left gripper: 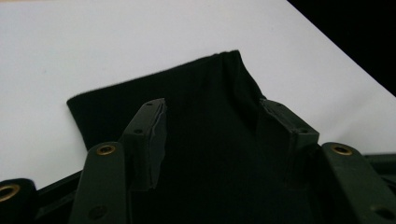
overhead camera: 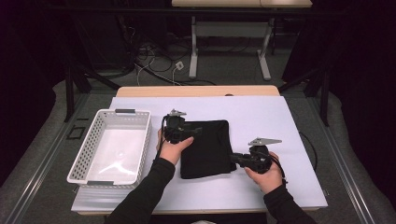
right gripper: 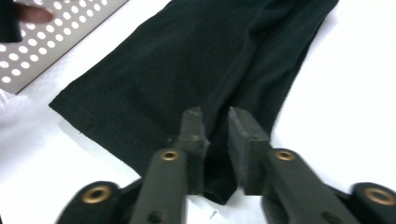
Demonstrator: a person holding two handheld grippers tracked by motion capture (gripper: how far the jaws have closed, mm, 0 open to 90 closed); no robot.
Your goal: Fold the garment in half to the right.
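Left gripper (overhead camera: 190,132): I see it over the cloth's left edge, jaws about half apart above the fabric, pads pressing on nothing.
Right gripper (overhead camera: 235,158): mine sits at the cloth's near right corner; jaws a narrow gap apart, fabric lying in the gap, and I cannot tell whether the pads pinch it.
Cloth (overhead camera: 205,147): black, folded flat, middle of the bench, a little toward the near edge.
Basket (overhead camera: 85,154): white, perforated, at the bench's left edge, just beside the cloth.
Bench (overhead camera: 280,116): white top.
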